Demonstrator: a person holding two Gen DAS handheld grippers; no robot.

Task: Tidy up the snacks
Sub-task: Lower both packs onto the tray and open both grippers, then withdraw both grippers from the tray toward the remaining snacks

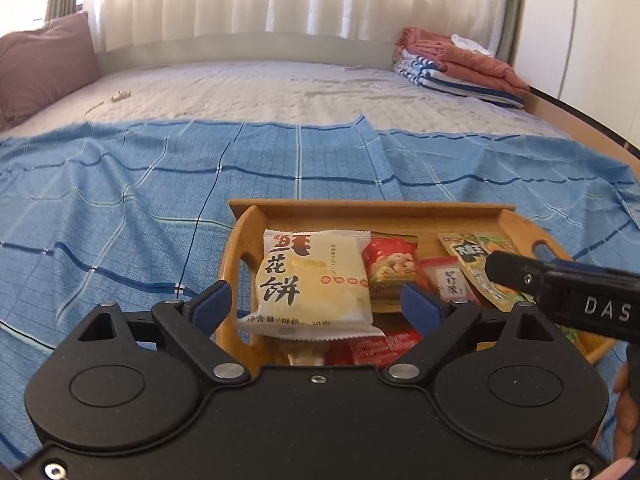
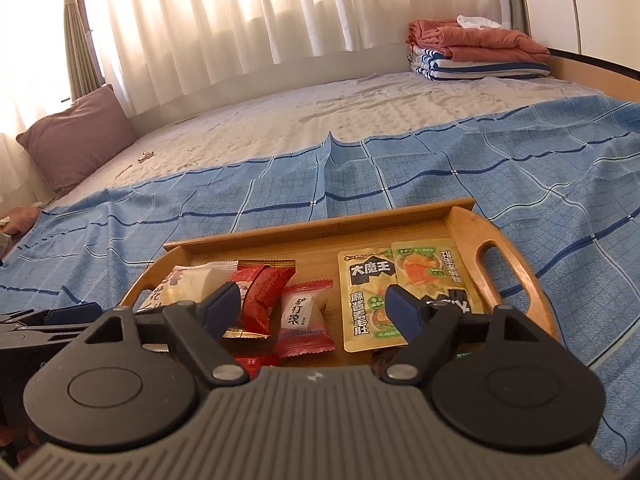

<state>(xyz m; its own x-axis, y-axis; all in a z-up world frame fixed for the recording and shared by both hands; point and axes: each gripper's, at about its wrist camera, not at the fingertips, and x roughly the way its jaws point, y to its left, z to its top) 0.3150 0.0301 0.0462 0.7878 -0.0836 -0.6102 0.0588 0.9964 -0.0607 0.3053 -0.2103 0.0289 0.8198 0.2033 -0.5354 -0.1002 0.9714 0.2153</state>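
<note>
Your left wrist view gives you the right gripper [image 1: 560,292] cutting in from the right over the tray's right end; your right wrist view shows only a sliver of the left gripper's body at its left edge, but it alone shows the two green pouches in full.

Left to right in the bamboo tray [image 2: 460,216]: a cream pastry packet [image 1: 312,280] lies against the left handle, propped on other packets; next a red snack packet [image 2: 260,300]; then a small pink-edged white sweet [image 2: 304,312]; then two green pouches [image 2: 370,300], the right one overlapping the left, flat on the tray floor near the right handle. More red wrappers sit at the near wall, partly hidden by the gripper bodies.

Your left gripper [image 1: 316,300] stands wide open with the pastry packet seen between its fingers, pads not pressing it. Your right gripper [image 2: 312,308] is spread wide too, gripping nothing.

The tray rests on the blue checked cloth [image 1: 120,200]. Bare cloth lies left, beyond and right of it; a pillow [image 2: 80,136] and folded bedding [image 2: 480,52] sit well apart at the bed's far corners.
</note>
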